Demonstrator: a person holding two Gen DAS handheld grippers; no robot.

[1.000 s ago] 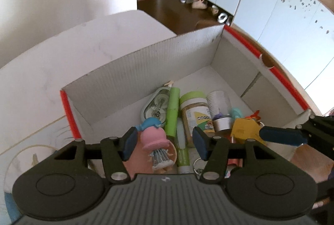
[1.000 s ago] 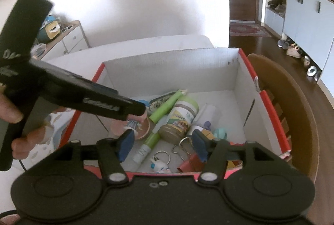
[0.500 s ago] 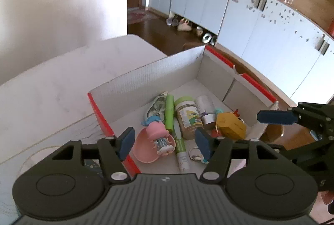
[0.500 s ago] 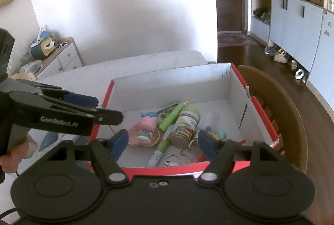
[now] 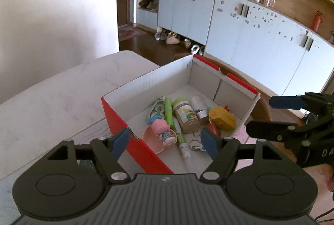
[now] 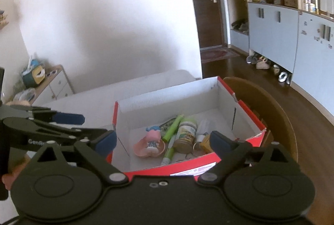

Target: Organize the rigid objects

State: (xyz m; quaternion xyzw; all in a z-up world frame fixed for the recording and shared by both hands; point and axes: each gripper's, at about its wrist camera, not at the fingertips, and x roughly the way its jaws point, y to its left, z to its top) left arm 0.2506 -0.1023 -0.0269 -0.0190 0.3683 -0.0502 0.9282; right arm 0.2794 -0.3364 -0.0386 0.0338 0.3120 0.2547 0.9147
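Observation:
A red cardboard box (image 5: 117, 118) with white inner walls sits on the white table; it also shows in the right wrist view (image 6: 250, 118). Inside lie a pink doll on a pink dish (image 5: 160, 131), a green marker (image 5: 169, 112), a green-lidded jar (image 5: 185, 116), a white bottle (image 5: 198, 106), a yellow block (image 5: 222, 118) and key rings (image 5: 194, 144). My left gripper (image 5: 165, 143) is open and empty, above the box's near left corner. My right gripper (image 6: 162, 140) is open and empty, above the box's near wall.
The white table (image 5: 52, 97) stretches to the left of the box. A wooden chair back (image 6: 277, 112) stands right behind the box's right side. Pale blue cabinets (image 5: 261, 37) and shoes on a dark wood floor (image 6: 261, 62) lie beyond.
Both grippers have pulled up and back from the box, so the box looks smaller and farther. The objects inside have not moved. Both grippers stay open.

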